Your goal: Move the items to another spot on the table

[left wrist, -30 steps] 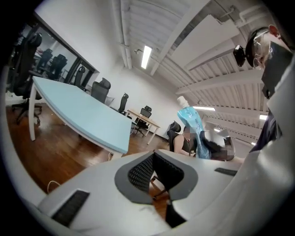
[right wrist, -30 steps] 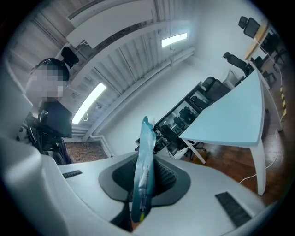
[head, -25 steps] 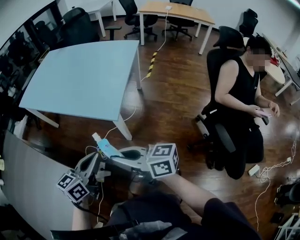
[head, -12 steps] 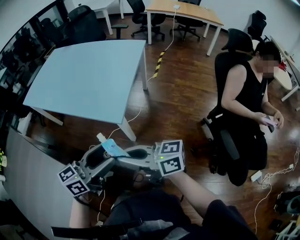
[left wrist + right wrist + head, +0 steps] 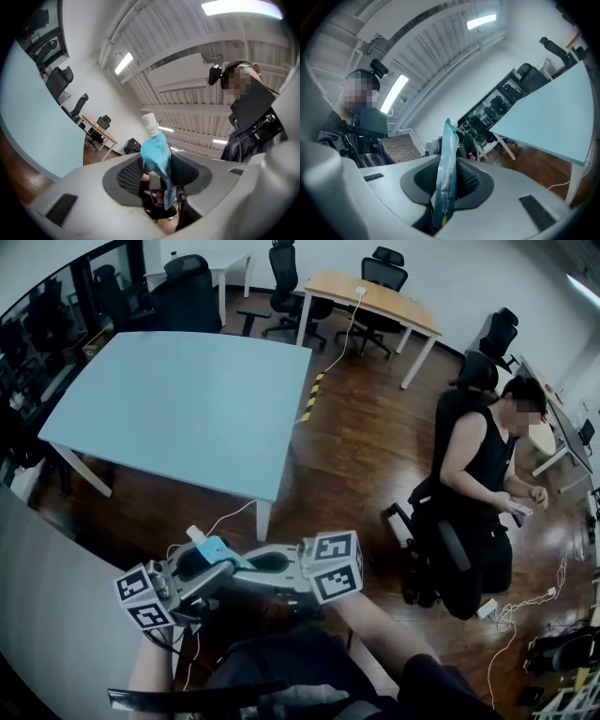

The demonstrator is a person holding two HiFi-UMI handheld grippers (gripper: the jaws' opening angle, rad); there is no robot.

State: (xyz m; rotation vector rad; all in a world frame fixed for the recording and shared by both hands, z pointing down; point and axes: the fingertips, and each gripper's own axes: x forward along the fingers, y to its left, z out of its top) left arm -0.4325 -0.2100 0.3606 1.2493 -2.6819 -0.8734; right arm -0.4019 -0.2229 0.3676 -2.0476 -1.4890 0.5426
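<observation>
A light-blue pouch [image 5: 214, 549] with a white cap hangs in the air between my two grippers, low in the head view. My right gripper [image 5: 234, 561] is shut on it; in the right gripper view the pouch [image 5: 445, 173] stands edge-on, pinched in that gripper [image 5: 449, 180]. My left gripper [image 5: 206, 570] faces it from the left. In the left gripper view the pouch [image 5: 157, 157] rises cap-up between that gripper's [image 5: 158, 174] jaws. Those jaws have just been closing. The pouch leans on one pad and a gap shows at the other. The light-blue table [image 5: 178, 399] lies ahead.
A person [image 5: 483, 493] sits on an office chair at the right, over a wooden floor with cables [image 5: 525, 601]. A wooden desk [image 5: 375, 296] and black chairs stand at the back. A grey surface [image 5: 56, 615] runs along the lower left.
Both grippers have shifted and risen a little with the pouch between them. The head view has swung, so more of the blue table and the back of the room shows.
</observation>
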